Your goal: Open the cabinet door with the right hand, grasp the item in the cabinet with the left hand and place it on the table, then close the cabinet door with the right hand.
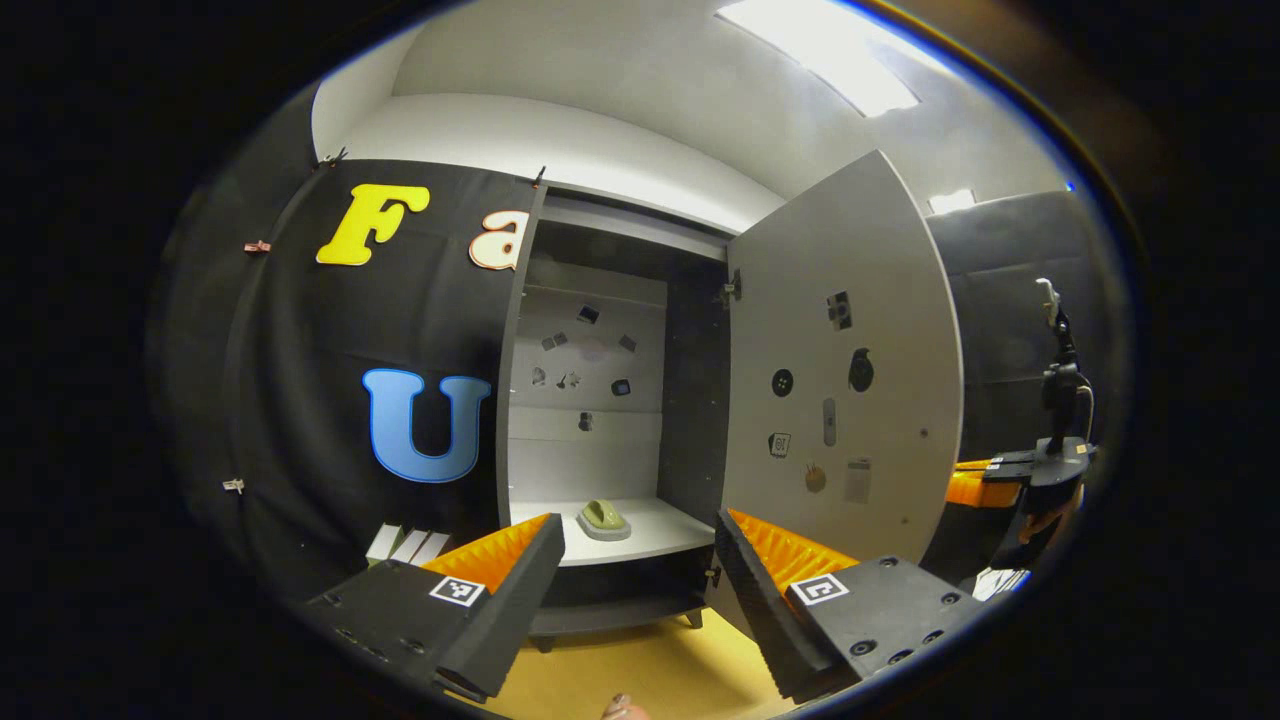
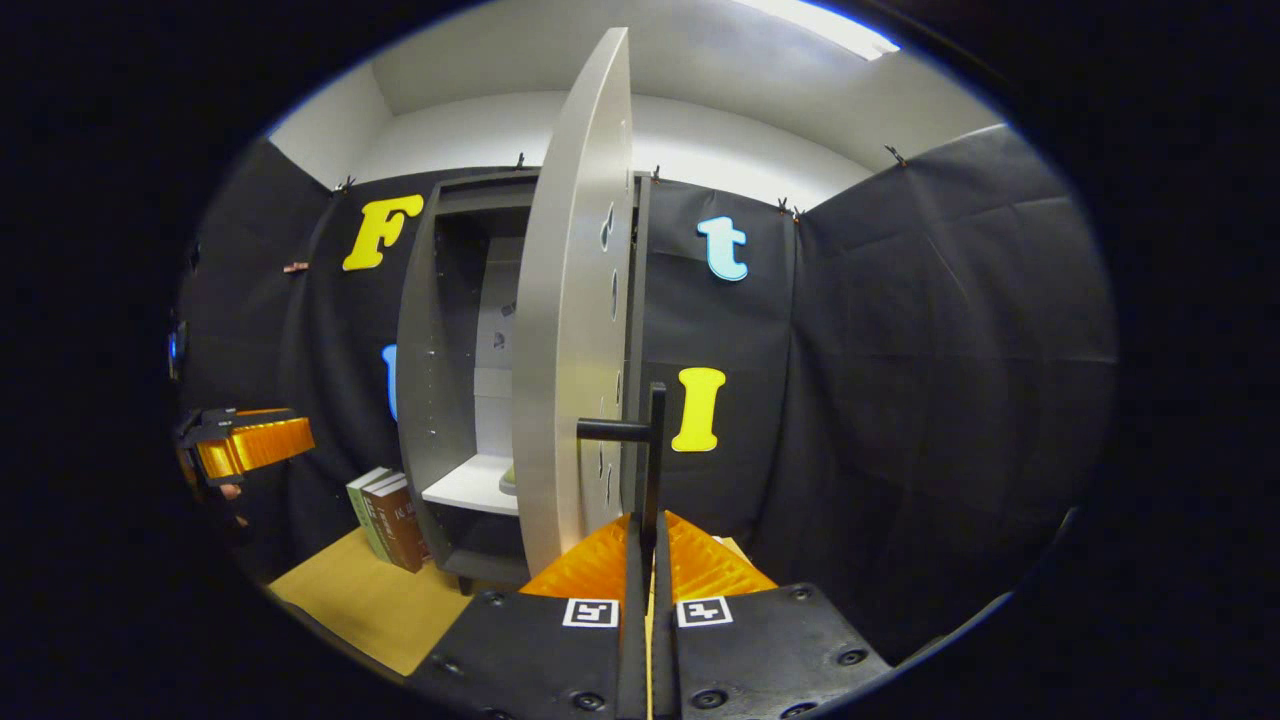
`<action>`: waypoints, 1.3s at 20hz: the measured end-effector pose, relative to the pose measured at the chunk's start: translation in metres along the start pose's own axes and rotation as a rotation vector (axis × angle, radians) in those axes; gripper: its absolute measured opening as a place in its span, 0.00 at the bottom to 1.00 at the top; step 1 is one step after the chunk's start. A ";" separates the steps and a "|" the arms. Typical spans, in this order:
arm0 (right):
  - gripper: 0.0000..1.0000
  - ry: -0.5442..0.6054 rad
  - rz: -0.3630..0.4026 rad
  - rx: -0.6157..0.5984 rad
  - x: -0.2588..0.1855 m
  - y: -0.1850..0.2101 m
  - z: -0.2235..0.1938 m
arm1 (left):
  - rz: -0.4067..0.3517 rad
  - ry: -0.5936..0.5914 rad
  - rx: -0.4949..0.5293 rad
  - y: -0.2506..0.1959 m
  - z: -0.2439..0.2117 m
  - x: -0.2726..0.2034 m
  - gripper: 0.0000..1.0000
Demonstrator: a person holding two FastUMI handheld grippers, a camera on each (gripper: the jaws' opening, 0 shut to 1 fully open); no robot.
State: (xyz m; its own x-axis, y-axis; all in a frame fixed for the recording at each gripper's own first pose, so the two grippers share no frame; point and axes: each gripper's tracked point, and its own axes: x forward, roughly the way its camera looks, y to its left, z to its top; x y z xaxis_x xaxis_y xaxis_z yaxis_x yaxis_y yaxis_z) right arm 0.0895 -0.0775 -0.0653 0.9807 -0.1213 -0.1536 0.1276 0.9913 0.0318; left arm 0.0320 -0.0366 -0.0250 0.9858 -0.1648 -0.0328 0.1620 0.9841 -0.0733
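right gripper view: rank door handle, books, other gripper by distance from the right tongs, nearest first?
1. Door handle: clamped between the right tongs, centre.
2. Books: standing on the table by the cabinet's base, lower left.
3. Left tongs: far left edge; against the books too close to call.

The cabinet door [image 1: 840, 370] stands swung wide, leaving the shelf [image 1: 640, 525] opening unobstructed in front.

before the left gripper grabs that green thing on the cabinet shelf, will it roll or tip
The green item looks low and domed on a flat base, so it probably won't roll or tip. Its rounded top may slip between the fingers. It seems rigid and likely light, though it's too small to be sure.
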 end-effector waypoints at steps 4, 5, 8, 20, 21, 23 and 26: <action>0.06 0.004 0.050 -0.001 0.003 -0.024 0.000 | 0.011 0.011 0.017 -0.010 -0.005 0.043 0.95; 0.06 0.004 0.064 0.007 0.003 -0.028 0.000 | 0.012 0.014 0.017 -0.011 -0.009 0.055 0.96; 0.06 -0.014 0.111 0.007 0.007 -0.034 0.001 | -0.013 0.040 0.003 -0.021 -0.020 0.088 0.95; 0.11 -0.082 0.216 0.035 -0.024 -0.064 0.019 | -0.046 0.153 0.065 -0.014 -0.043 0.197 0.95; 0.10 -0.084 0.194 0.034 -0.026 -0.072 0.019 | -0.042 0.157 0.076 -0.012 -0.044 0.207 0.95; 0.09 -0.081 0.120 0.029 -0.022 -0.097 0.012 | -0.036 0.162 0.083 -0.008 -0.049 0.229 0.94; 0.13 -0.063 -0.048 -0.021 -0.005 -0.151 -0.001 | -0.005 0.191 0.089 0.004 -0.062 0.264 0.93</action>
State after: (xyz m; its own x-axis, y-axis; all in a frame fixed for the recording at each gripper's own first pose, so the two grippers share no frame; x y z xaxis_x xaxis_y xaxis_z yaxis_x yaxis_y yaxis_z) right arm 0.0653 -0.2268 -0.0707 0.9810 -0.1706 -0.0923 0.1718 0.9851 0.0052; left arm 0.2900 -0.0806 -0.0954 0.9601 -0.1707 -0.2216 0.1783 0.9839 0.0146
